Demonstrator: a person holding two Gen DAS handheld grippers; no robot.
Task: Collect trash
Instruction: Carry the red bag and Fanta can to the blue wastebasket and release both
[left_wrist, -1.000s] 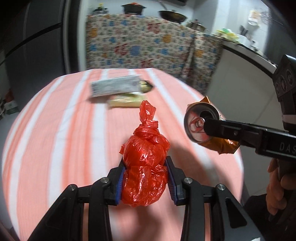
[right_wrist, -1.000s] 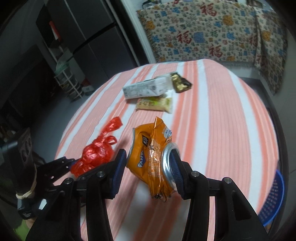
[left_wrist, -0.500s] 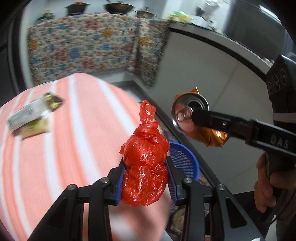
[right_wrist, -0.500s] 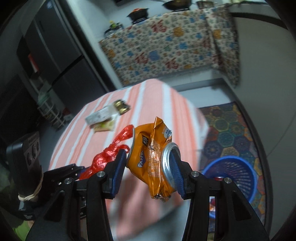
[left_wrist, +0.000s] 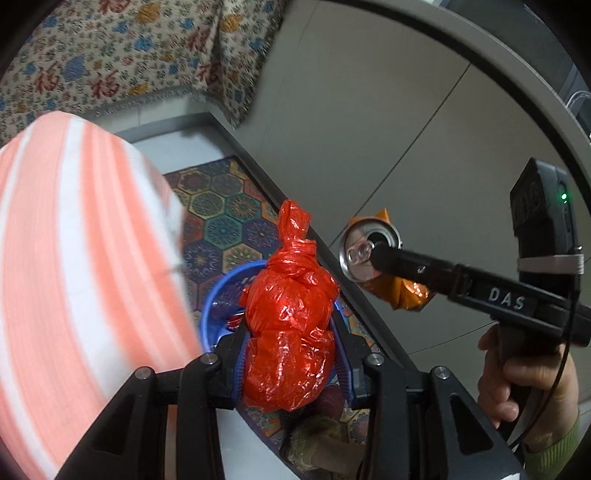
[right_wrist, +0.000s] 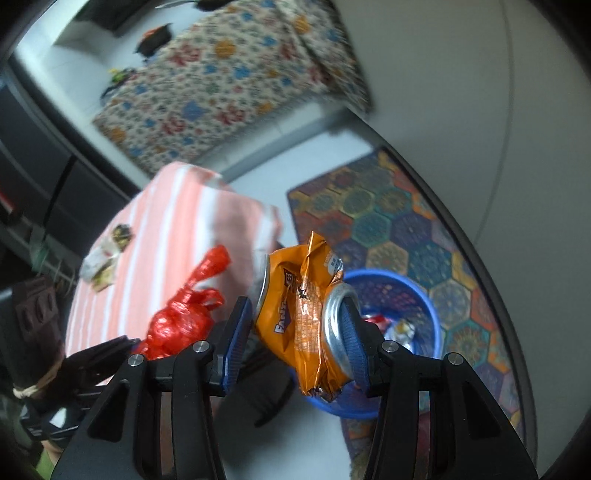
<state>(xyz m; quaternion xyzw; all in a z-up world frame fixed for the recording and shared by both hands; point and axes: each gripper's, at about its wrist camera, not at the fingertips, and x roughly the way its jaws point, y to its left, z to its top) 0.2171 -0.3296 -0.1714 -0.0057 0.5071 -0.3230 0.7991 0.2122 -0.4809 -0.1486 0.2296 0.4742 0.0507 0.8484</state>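
Two clenched grips: red bag (left_wrist: 288, 325) between left fingers (left_wrist: 236, 354), crushed can (right_wrist: 303, 317) between right fingers (right_wrist: 351, 332).

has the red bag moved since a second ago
Yes. The left gripper carried the red bag off the striped table; in its own view it now hangs over the blue basket on the floor.

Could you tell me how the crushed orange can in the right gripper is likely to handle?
The crushed orange can probably feels light and stiff. Its creased wall suggests it could buckle further if squeezed. Flattened like this, it seems unlikely to roll.
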